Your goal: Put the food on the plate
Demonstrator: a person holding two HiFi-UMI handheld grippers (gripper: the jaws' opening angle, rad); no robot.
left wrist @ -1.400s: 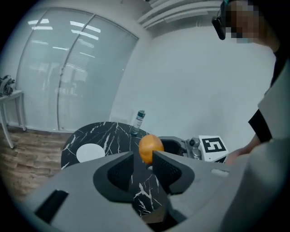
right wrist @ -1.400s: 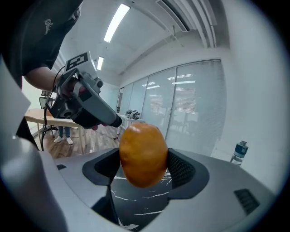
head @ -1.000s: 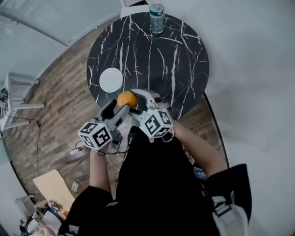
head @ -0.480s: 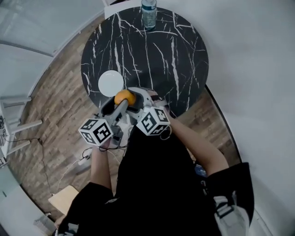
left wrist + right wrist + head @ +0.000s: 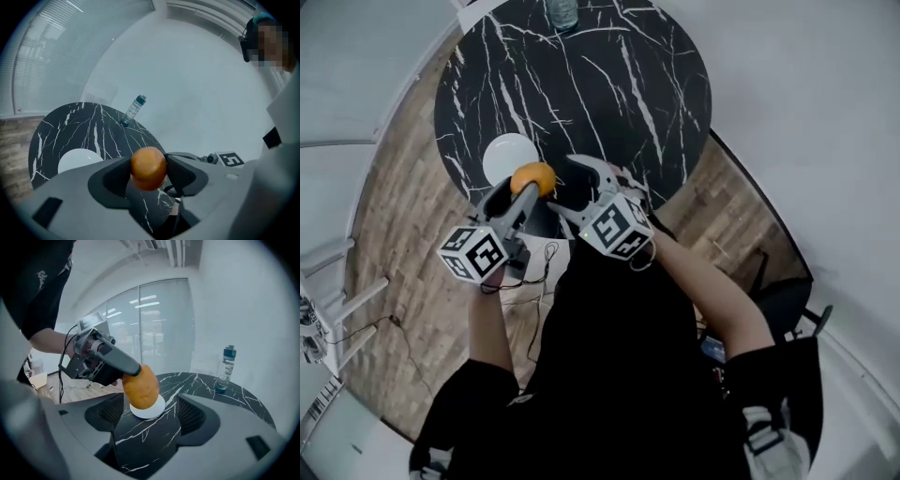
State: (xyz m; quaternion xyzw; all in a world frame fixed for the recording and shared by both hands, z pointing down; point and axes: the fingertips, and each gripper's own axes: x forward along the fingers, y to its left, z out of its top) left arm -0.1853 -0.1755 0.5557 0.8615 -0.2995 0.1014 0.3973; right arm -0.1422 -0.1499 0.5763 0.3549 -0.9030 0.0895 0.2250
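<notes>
Left gripper (image 5: 148, 168) clamped on the orange food item (image 5: 532, 178). White plate (image 5: 508, 156) is just ahead-left of it, nearer this arm. Right gripper (image 5: 151, 414) has jaws apart, holding nothing.

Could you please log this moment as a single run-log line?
left gripper: shut on orange food | right gripper: open, empty | plate: bare, on table | food not yet on plate
</notes>
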